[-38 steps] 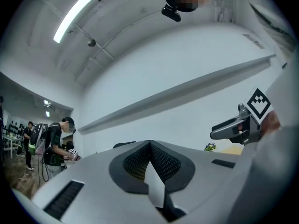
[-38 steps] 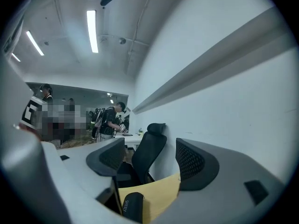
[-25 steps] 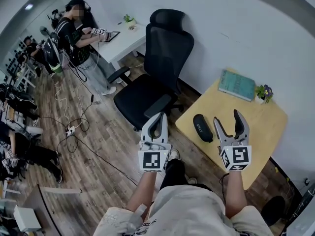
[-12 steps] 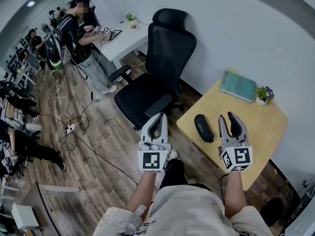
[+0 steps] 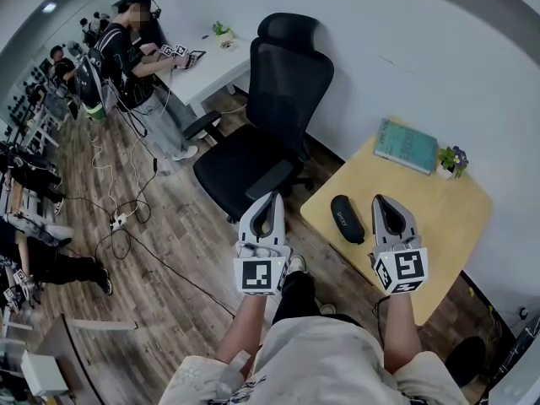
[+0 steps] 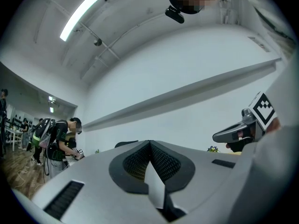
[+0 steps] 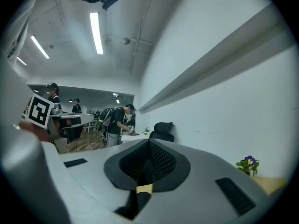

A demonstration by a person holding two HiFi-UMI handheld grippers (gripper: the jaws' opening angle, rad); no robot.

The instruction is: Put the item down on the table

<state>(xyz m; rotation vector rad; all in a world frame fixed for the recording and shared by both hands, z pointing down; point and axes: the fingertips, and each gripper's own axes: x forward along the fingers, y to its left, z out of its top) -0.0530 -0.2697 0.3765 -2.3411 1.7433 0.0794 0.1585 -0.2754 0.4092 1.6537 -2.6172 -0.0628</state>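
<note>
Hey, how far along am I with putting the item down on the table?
Looks done: the black case, presumably the item, lies on the yellow table, apart from both grippers. In hand: nothing. The left gripper is shut and empty, and the right gripper is closing fully on nothing. Left: nothing obvious.

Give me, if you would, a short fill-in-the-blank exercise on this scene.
1. The case on the table is ____ in colour.
2. The plant beside the book has ____ flowers.
3. The left gripper has its jaws ____, with nothing between them.
4. In the head view, the chair stands to the ____ of the table.

Missing words: black; purple; shut; left.
</note>
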